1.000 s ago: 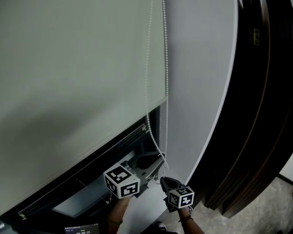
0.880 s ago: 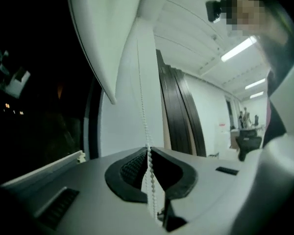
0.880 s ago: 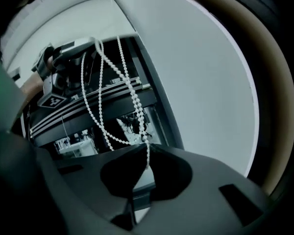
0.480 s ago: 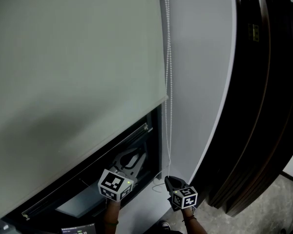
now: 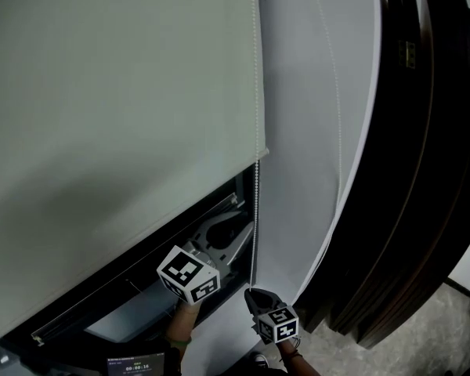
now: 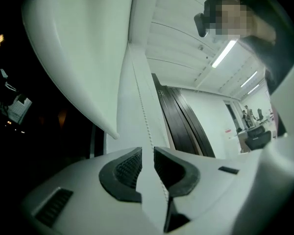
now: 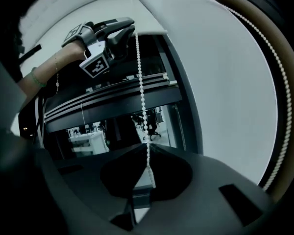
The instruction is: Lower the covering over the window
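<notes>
A pale grey-green roller blind (image 5: 117,92) covers most of the window, and its bottom edge slants across the head view. The white bead chain (image 5: 255,210) hangs taut beside it. My left gripper (image 5: 233,229) reaches up at the chain below the blind's corner. Its jaws stand a narrow gap apart (image 6: 147,166), with the chain (image 6: 143,116) running through that gap. Lower down, my right gripper (image 5: 253,292) is shut on the chain (image 7: 140,82), which enters its closed jaws (image 7: 147,151). The chain's other strand (image 7: 279,82) bows out to the right.
A white wall (image 5: 313,92) runs beside the window. Dark wooden panels (image 5: 423,171) stand close on the right. The dark window frame (image 5: 141,280) and night glass lie below the blind. Grey floor (image 5: 446,335) shows at the lower right.
My left gripper dropped off the chain, then rose back to it. My right gripper shifted left with the chain, which now hangs straight. The loose strand swung right.
</notes>
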